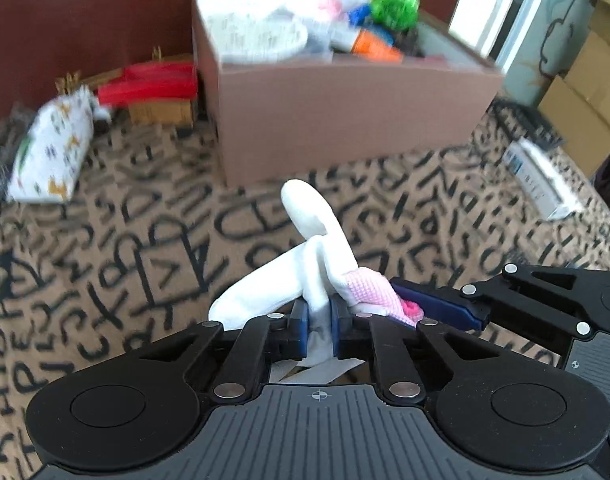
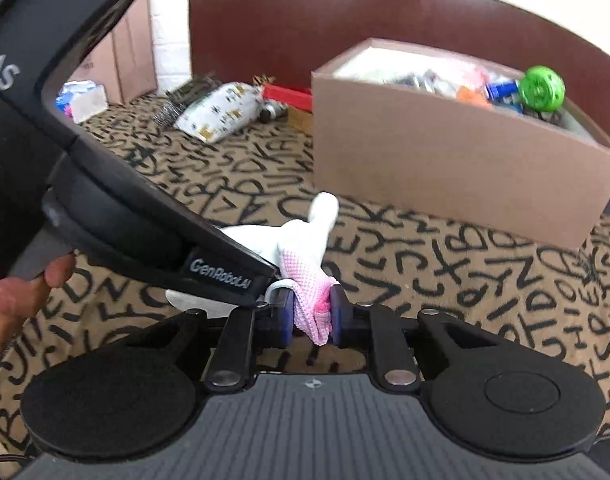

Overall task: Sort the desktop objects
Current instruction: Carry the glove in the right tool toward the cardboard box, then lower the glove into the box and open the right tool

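Note:
A white glove (image 1: 305, 208) with a pink knitted cuff (image 1: 369, 292) hangs between both grippers above the tan, letter-printed tablecloth (image 1: 145, 240). My left gripper (image 1: 319, 312) is shut on the glove's white fabric near the finger bases, and two white fingers stick up and forward. My right gripper (image 2: 311, 312) is shut on the pink cuff (image 2: 309, 276). One of its blue fingers (image 1: 433, 304) shows at the right of the left wrist view. The left gripper's black body (image 2: 125, 200) crosses the right wrist view and hides part of the glove (image 2: 325, 208).
An open cardboard box (image 1: 345, 120) (image 2: 445, 160) stands ahead, filled with several items, among them a green ball (image 1: 395, 2). A patterned white pouch (image 1: 53, 152), a red item (image 1: 149, 84) and a white carton (image 1: 541, 176) lie on the cloth. A hand (image 2: 9, 300) holds the left gripper.

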Tool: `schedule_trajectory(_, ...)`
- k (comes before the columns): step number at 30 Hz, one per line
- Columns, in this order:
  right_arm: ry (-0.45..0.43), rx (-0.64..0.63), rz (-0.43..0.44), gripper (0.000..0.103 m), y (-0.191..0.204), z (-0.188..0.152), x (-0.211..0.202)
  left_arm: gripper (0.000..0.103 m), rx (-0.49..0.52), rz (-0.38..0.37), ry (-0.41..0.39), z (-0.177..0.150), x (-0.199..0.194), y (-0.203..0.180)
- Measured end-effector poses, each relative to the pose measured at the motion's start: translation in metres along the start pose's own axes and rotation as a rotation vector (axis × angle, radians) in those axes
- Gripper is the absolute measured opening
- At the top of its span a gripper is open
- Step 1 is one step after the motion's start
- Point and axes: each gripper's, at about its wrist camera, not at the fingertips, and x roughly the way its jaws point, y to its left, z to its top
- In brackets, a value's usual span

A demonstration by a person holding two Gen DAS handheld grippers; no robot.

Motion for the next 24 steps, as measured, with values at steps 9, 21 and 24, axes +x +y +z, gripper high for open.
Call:
schedule_trajectory(9, -0.168, -0.064, -0.059, 0.021, -0.012, 0.056, -0.039, 0.006, 0.041, -0.022, -0.179, 0.055, -0.056, -0.015)
schedule_trajectory(21, -0.327, -0.082, -0.145, 0.021, -0.048, 0.123, -0.024, 0.006, 0.000, -0.031, -0.299, 0.155, -0.055, 0.000)
schedule_trajectory(24, -0.347, -0.060, -0.152, 0.021, -0.060, 0.136, -0.008, 0.006, -0.023, -0.050, -0.304, 0.180, -0.040, 0.011)
